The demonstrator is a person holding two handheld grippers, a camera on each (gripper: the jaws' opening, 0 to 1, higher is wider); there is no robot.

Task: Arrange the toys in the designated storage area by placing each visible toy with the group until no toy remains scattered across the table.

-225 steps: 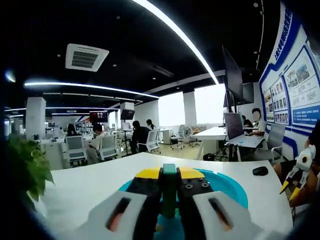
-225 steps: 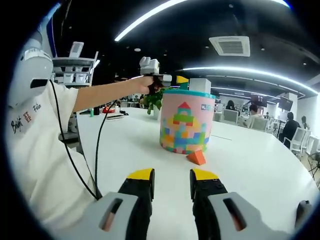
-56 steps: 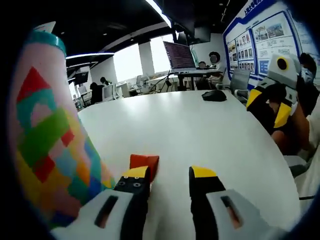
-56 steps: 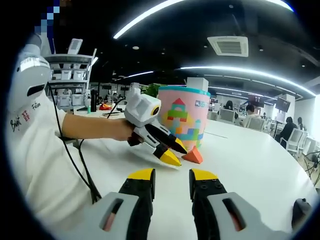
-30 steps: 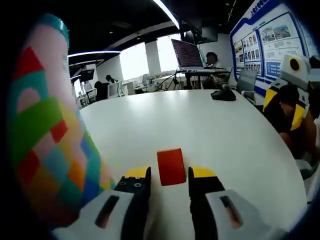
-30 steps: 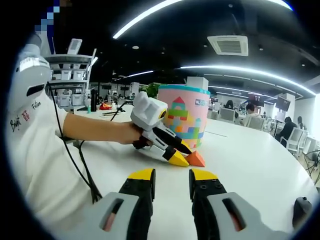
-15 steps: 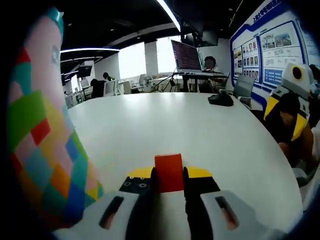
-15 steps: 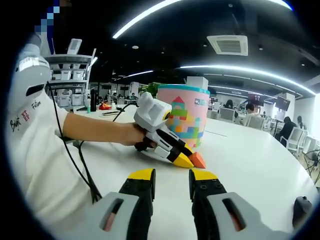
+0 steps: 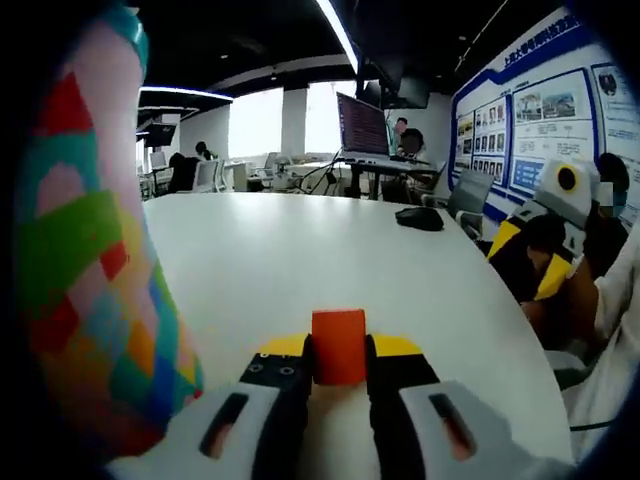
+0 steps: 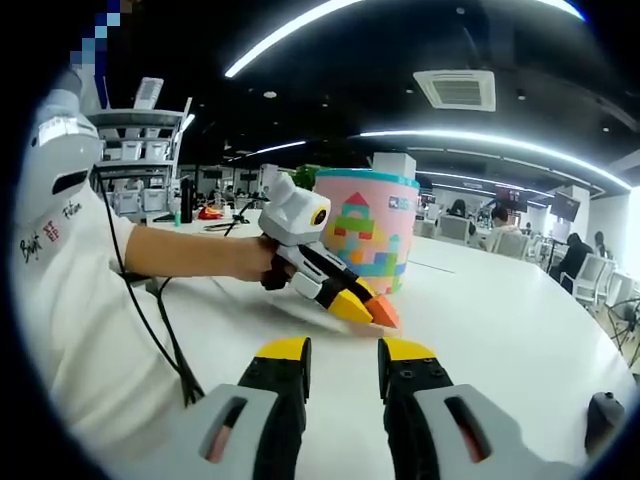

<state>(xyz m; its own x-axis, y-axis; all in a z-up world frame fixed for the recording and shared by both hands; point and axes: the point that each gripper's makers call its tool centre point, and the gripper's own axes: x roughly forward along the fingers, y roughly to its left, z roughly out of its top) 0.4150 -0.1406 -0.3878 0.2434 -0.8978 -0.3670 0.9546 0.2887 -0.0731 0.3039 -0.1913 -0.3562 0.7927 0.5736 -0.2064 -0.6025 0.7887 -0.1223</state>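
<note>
We see the left tool clamped on an orange block, lifted just off the white desk beside the pink toy bucket. The right tool hangs with its jaws narrowly parted, holding nothing, above the desk.

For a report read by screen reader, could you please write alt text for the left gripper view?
The left gripper is shut on an orange block over a white table. A pink bucket with coloured block shapes stands close on the left, and the right gripper shows at the right edge.
</note>
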